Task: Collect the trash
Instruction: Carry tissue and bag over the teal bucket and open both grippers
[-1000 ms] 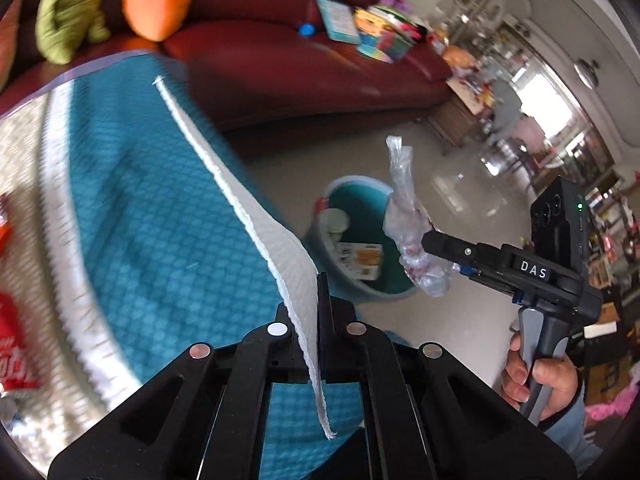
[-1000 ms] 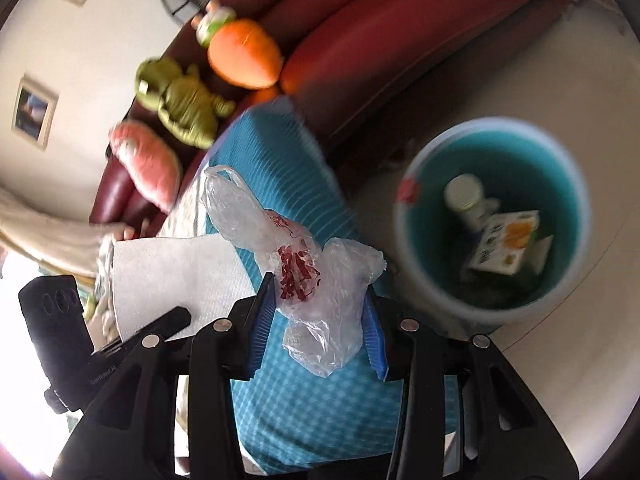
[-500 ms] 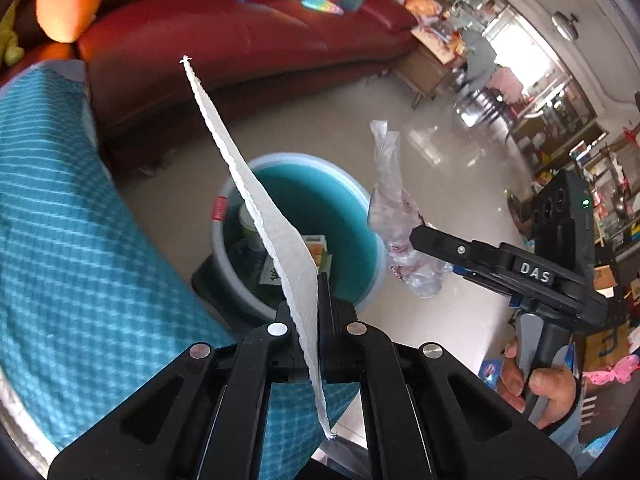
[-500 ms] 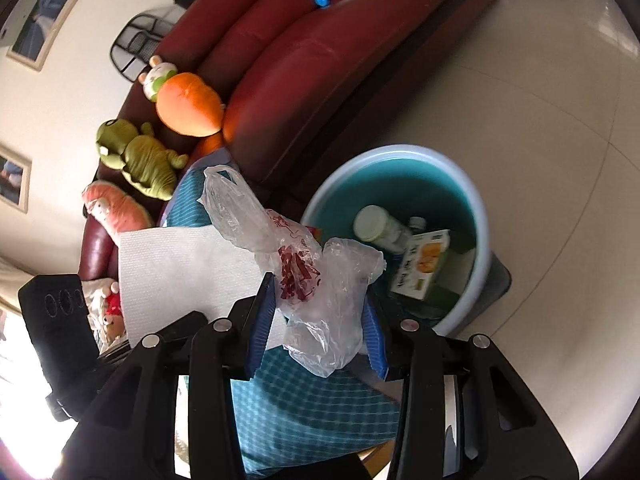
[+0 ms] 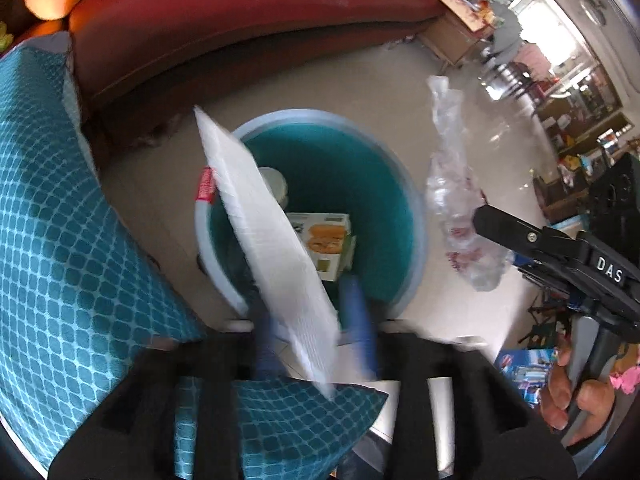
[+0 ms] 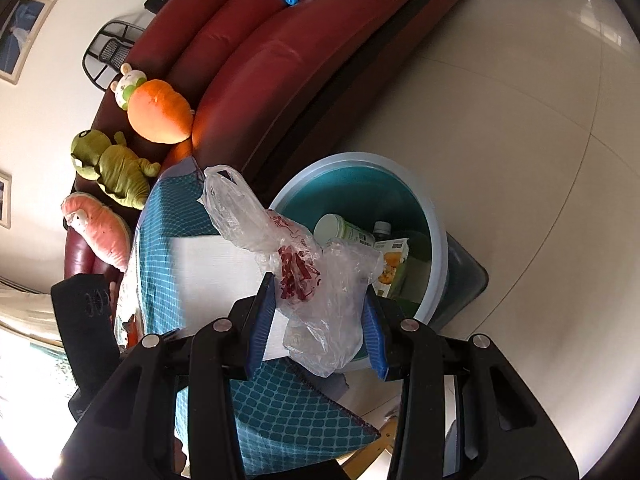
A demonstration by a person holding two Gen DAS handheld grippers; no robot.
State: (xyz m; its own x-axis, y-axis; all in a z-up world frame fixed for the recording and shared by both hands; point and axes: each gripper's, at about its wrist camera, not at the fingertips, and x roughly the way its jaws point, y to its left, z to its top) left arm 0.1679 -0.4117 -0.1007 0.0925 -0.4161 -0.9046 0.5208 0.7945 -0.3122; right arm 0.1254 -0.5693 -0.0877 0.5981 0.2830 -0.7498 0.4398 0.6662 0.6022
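A white paper towel [image 5: 272,240] slants between the blurred blue pads of my left gripper [image 5: 312,328], whose jaws are opening; the pads stand apart from the sheet. It hangs over the teal bin [image 5: 416,216] on the floor. My right gripper [image 6: 320,308] is shut on a crumpled clear plastic bag [image 6: 332,280] with red print, held beside the bin's rim [image 6: 438,240]. In the left wrist view the same plastic bag [image 5: 452,184] hangs just right of the bin. The paper towel [image 6: 216,268] shows broadside in the right wrist view.
The bin holds an orange-printed carton [image 5: 328,240] and a white bottle [image 5: 276,184]. A table with a teal checked cloth [image 5: 60,240] lies to the left. A red sofa [image 5: 240,8] with plush toys [image 6: 160,112] stands behind. Pale tiled floor [image 6: 520,140] stretches right.
Both grippers moved from over the teal cloth to the bin. The left jaws, shut on the paper towel before, now stand apart. The right gripper still holds the bag.
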